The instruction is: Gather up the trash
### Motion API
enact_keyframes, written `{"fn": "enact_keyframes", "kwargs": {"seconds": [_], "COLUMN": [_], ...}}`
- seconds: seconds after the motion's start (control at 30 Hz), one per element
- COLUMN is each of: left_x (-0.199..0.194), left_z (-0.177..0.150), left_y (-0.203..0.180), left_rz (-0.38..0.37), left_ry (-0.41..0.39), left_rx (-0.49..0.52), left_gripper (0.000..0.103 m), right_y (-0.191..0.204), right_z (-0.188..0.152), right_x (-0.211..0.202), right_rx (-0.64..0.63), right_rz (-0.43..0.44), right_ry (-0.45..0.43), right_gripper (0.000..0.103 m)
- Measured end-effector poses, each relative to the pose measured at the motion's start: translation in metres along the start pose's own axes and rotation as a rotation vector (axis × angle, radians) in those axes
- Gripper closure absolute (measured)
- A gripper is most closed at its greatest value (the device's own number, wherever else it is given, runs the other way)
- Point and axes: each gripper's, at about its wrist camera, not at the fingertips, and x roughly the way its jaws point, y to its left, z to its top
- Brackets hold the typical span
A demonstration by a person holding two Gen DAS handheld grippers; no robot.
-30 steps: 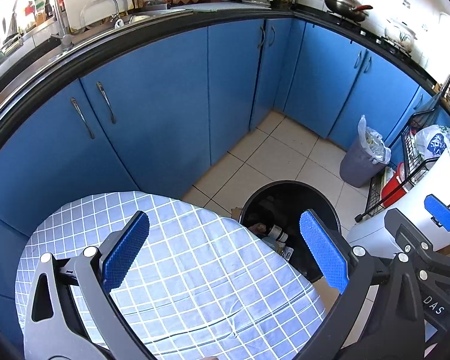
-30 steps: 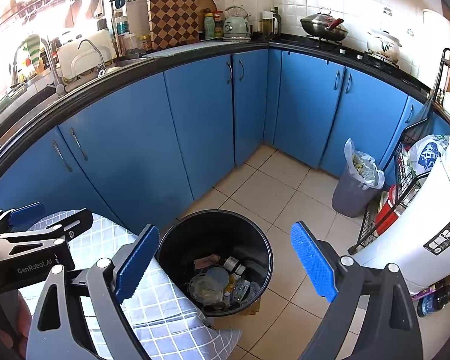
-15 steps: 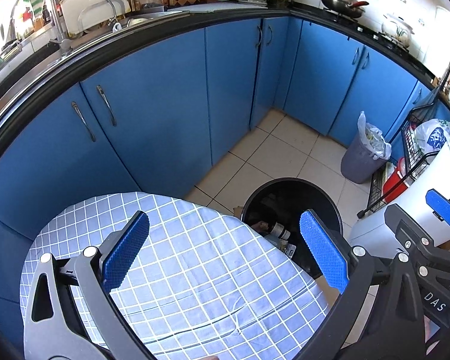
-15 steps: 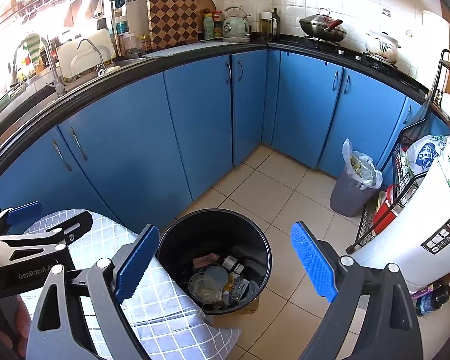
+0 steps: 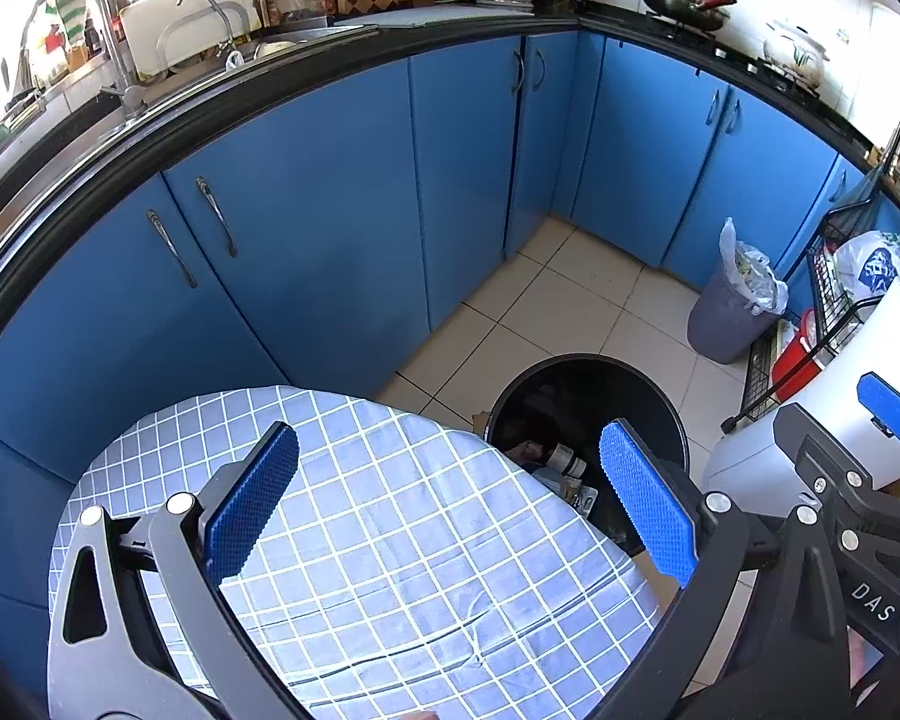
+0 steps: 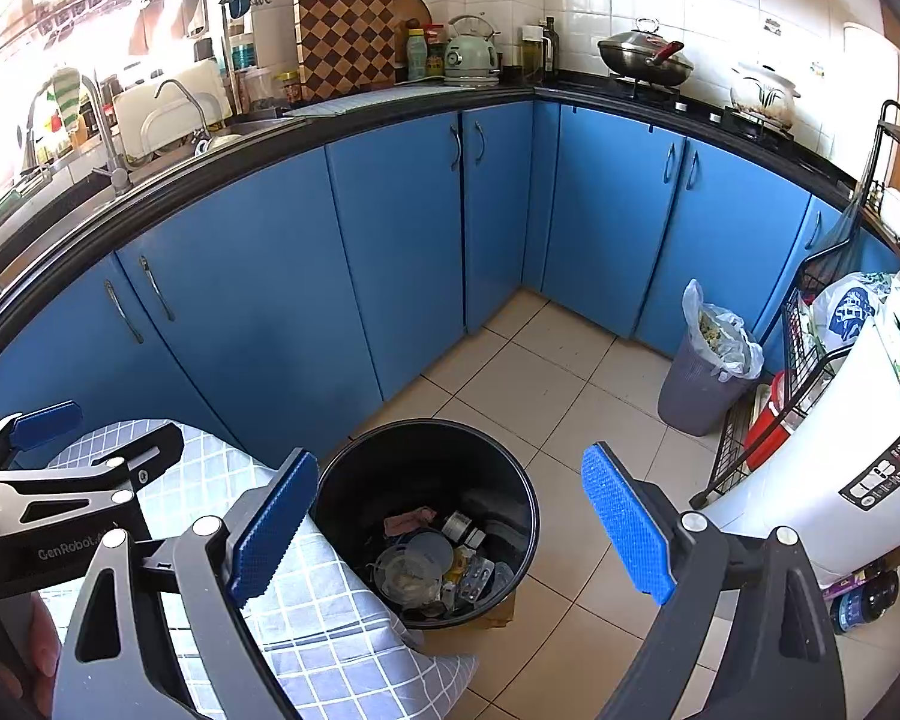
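Trash (image 6: 429,564) in bin (image 6: 513,480), clearest rightward, claws (image 6: 450,531) agape

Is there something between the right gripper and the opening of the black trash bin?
Nothing visible stands between them. The right gripper, jaws open and empty, is above the black trash bin, whose mouth is uncovered. The checkered cloth only touches the bin's left side.

Glossy cabinets (image 6: 270,276); apparently cloth-covered table (image 5: 390,540).

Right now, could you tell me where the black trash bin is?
The black trash bin stands on the tiled floor at centre of the right wrist view, touching the checked tablecloth on its left.
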Motion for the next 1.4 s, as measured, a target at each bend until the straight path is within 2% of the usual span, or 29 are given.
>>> {"fn": "enact_keyframes", "kwargs": {"seconds": [0.53,0.67,0.77,0.83,1.4], "left_x": [0.0,0.001,0.008,0.01,0.004], "left_z": [0.002,0.002,0.001,-0.001,-0.002], "left_y": [-0.003,-0.006,-0.012,-0.012,-0.006], "left_rz": [-0.021,0.032,0.126,0.151,0.115], "left_ry": [0.01,0.033,0.097,0.102,0.08], "left_rx": [0.026,0.047,0.092,0.107,0.082], "left_gripper": [0.004,0.004,0.004,0.004,0.004], "right_y": [-0.003,-0.002,0.003,0.006,0.011], "right_z": [0.001,0.003,0.003,0.003,0.004], "right_x": [0.0,0.0,0.001,0.001,0.002], "right_rx": [-0.006,-0.007,-0.011,-0.013,-0.022], "right_rz": [0.006,0.007,0.01,0.012,0.014], "right_ry": [0.002,0.0,-0.002,-0.002,-0.003], "right_gripper": [0.016,0.016,0.016,0.016,0.016]}}
